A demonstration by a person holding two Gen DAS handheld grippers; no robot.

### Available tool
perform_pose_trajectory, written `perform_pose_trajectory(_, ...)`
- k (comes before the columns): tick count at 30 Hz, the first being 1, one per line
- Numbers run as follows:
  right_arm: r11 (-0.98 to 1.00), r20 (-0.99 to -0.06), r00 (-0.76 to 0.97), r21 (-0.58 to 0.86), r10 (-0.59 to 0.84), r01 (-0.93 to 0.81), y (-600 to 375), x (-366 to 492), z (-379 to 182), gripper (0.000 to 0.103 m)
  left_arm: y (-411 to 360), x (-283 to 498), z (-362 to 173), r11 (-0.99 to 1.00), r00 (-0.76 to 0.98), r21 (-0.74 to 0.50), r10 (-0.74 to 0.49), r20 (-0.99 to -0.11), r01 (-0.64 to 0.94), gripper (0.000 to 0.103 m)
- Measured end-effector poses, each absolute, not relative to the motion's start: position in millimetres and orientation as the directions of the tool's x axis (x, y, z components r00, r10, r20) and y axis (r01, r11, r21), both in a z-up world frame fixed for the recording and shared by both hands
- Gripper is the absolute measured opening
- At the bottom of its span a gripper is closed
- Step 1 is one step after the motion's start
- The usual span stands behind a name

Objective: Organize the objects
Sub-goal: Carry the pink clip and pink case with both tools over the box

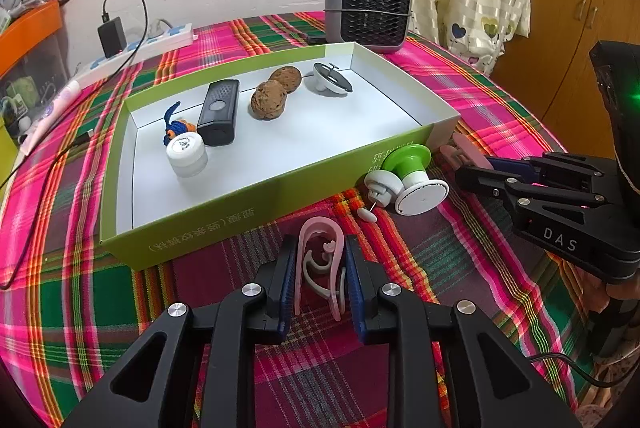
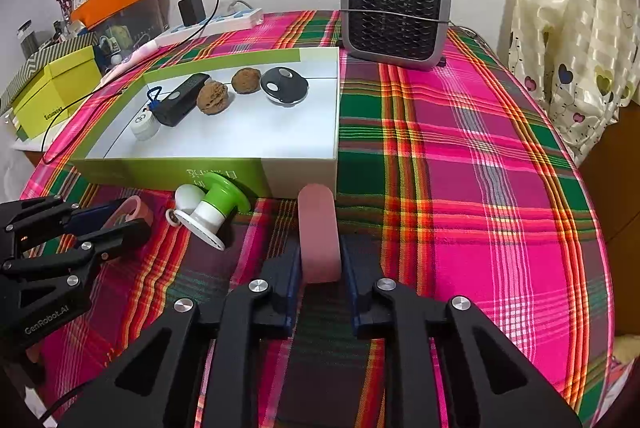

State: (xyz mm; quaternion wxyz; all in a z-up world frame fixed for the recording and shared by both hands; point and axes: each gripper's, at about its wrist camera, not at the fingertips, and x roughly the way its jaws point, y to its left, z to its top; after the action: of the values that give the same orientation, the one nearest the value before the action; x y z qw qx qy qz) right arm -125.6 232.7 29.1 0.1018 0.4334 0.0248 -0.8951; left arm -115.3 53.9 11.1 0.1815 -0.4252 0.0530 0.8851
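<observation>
A green-walled box with a white floor sits on the plaid tablecloth. In it lie a white jar, a black device, two brown walnuts and a black-and-white disc. My left gripper is shut on a pink clip just in front of the box. My right gripper is shut on another pink clip near the box's front right corner. A green and white suction knob lies on the cloth between them.
A grey fan heater stands behind the box. A power strip with a black charger and cables lies at the back left. Yellow boxes stand off the table's left edge. Open cloth spreads right of the box.
</observation>
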Motion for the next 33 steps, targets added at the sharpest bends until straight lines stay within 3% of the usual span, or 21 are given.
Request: perform_pose_trajectory(33, -0.975, -0.742, -0.642, 0.068, -0.190, 0.210, 240, -117, 50, 0.018, 59, -111, 36, -0.922, -0.595, -0.094, 0.317, -0.738, -0.375, 0.021)
